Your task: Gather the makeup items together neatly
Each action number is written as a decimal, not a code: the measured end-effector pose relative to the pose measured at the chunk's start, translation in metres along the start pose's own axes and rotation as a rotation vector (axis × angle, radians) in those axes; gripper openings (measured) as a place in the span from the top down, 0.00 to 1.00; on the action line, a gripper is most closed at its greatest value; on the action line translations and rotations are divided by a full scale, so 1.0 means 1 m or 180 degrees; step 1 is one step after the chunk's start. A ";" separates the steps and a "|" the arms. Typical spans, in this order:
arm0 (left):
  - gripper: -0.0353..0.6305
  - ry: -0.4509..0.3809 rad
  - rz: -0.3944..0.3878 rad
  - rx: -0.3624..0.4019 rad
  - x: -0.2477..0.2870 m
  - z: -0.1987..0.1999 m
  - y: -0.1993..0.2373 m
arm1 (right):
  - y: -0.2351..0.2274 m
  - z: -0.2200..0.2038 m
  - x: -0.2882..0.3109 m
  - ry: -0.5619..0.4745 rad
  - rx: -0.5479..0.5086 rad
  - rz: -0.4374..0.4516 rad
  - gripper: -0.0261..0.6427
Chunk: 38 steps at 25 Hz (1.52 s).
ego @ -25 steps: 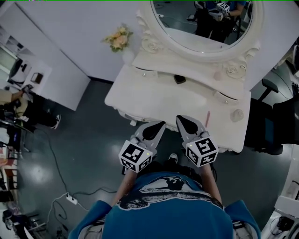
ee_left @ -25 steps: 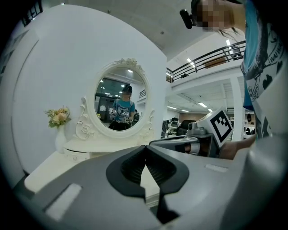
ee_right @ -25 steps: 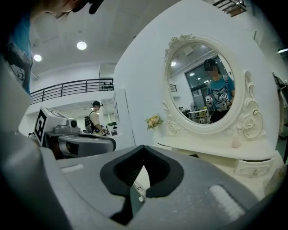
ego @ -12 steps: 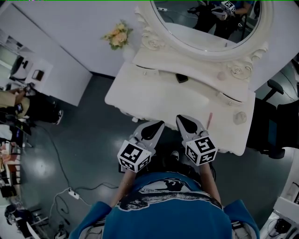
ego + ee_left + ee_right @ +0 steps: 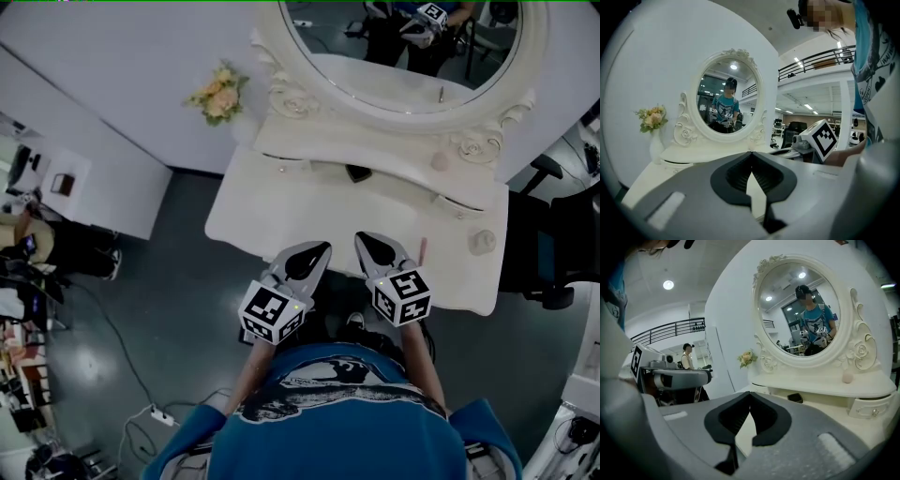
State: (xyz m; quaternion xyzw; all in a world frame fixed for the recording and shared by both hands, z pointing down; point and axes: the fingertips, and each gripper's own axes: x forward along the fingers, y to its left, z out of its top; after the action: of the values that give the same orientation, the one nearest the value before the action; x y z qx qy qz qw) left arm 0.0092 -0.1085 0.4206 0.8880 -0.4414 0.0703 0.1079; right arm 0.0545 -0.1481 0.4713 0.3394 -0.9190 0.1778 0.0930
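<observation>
A white dressing table [image 5: 281,202] carries scattered makeup items. A small black compact [image 5: 358,172] lies under the mirror shelf and shows again in the right gripper view [image 5: 795,398]. Right of it, a thin pink stick [image 5: 423,250] lies near the front edge, with a round pale jar [image 5: 483,242] beyond. A pink sponge egg [image 5: 439,161] sits on the shelf [image 5: 847,377]. My left gripper [image 5: 322,247] and right gripper [image 5: 361,238] hover side by side over the table's front edge. Both are shut and hold nothing, with tips meeting on the left [image 5: 751,153] and on the right [image 5: 750,393].
An oval mirror [image 5: 403,56] in a carved white frame rises behind the table and reflects the person. A vase of pale flowers [image 5: 217,94] stands at the back left corner. A dark office chair [image 5: 553,253] is to the right. Grey floor lies at the left.
The head view has shifted, so the table and mirror sit a little further left in the frame. Both grippers stay shut in nearly the same place.
</observation>
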 end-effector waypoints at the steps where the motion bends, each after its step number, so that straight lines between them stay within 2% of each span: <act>1: 0.93 0.0015 -0.0041 0.0009 0.003 0.001 0.007 | -0.002 0.000 0.007 0.0014 0.0005 -0.0031 0.96; 6: 0.93 0.0030 -0.0252 0.0073 0.018 0.009 0.037 | -0.015 -0.005 0.040 0.0143 0.0068 -0.0216 0.94; 13: 0.93 0.0067 -0.0408 0.0055 0.020 0.013 0.075 | -0.050 -0.029 0.083 0.0483 0.0006 -0.0529 0.87; 17: 0.93 0.0076 -0.0425 0.0069 0.019 0.014 0.100 | -0.085 -0.047 0.107 0.0719 -0.0155 -0.0733 0.75; 25: 0.93 0.0091 -0.0510 0.0029 0.025 0.019 0.136 | -0.163 -0.075 0.152 0.1040 -0.0277 -0.1018 0.59; 32: 0.93 0.0205 -0.0627 0.0084 0.032 0.016 0.150 | -0.190 -0.089 0.183 0.1240 -0.0444 -0.1053 0.48; 38: 0.93 0.0268 -0.0589 0.0085 0.030 0.013 0.164 | -0.206 -0.099 0.193 0.1326 -0.0528 -0.1164 0.47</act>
State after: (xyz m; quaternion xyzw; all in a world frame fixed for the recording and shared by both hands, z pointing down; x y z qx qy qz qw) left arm -0.1040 -0.2310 0.4360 0.9226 -0.3516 0.1032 0.1206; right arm 0.0496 -0.3689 0.6729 0.4469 -0.8151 0.1482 0.3377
